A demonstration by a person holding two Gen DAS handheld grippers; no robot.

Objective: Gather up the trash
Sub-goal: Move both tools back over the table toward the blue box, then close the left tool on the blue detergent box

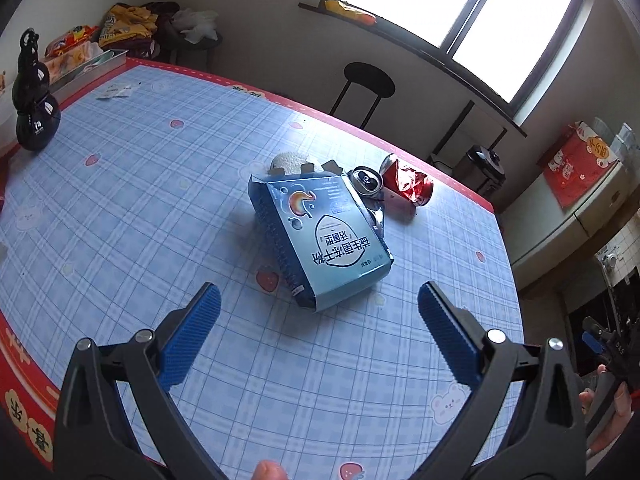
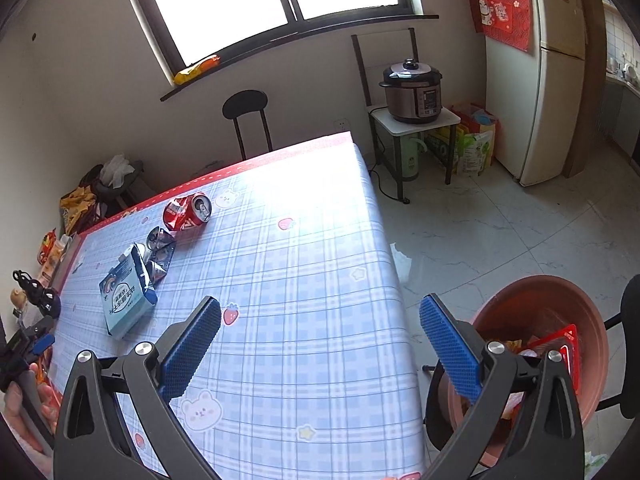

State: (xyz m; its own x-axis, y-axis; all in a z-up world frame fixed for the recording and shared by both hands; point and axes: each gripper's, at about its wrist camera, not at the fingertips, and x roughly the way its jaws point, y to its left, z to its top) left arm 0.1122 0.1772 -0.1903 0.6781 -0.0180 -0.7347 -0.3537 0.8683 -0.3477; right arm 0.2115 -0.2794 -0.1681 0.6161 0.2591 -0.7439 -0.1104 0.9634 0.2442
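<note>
Blue box (image 1: pixel 320 236) with Chinese print beside crushed red can (image 1: pixel 408 184).

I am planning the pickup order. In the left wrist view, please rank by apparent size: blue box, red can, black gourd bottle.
1. blue box, clearly largest, though also nearest the camera.
2. black gourd bottle.
3. red can, crushed.
The bottle and can lie at different distances, so their true order is unsure.

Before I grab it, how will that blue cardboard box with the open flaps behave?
The blue cardboard box is probably empty and light, since its end flaps stand open. Its walls may buckle under a hard squeeze. It lies flat on the plaid tablecloth, so it should slide, not roll.
</note>
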